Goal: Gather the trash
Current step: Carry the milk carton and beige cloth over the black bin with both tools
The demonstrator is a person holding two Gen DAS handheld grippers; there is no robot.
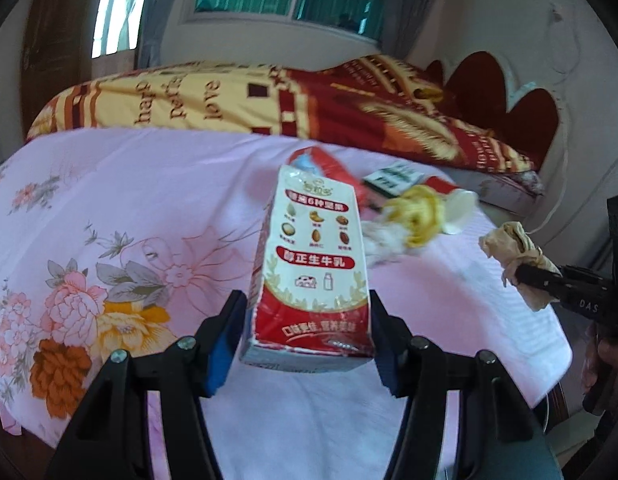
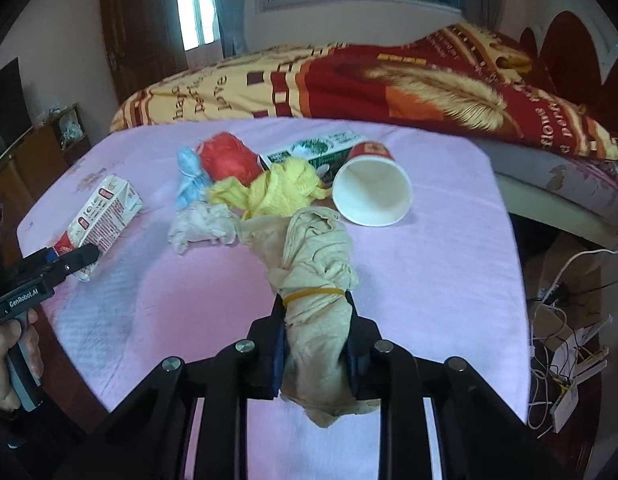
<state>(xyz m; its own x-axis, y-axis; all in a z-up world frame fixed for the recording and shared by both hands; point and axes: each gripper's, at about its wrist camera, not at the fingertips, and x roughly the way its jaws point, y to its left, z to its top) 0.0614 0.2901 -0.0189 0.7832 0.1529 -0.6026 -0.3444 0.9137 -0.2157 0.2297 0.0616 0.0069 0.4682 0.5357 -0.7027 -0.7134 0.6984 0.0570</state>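
Red-and-white milk carton, beige rag (yellow rubber band), pink floral sheet.

Soft daylight came through the windows at the back, which were glaring white. The pink cloth was evenly lit with faint shadows. Both fisheye views bent strongly, with dark corners and slight motion blur.

Red-white milk carton gripped upright, beige cloth bundle rubber-banded, paper cup on its side
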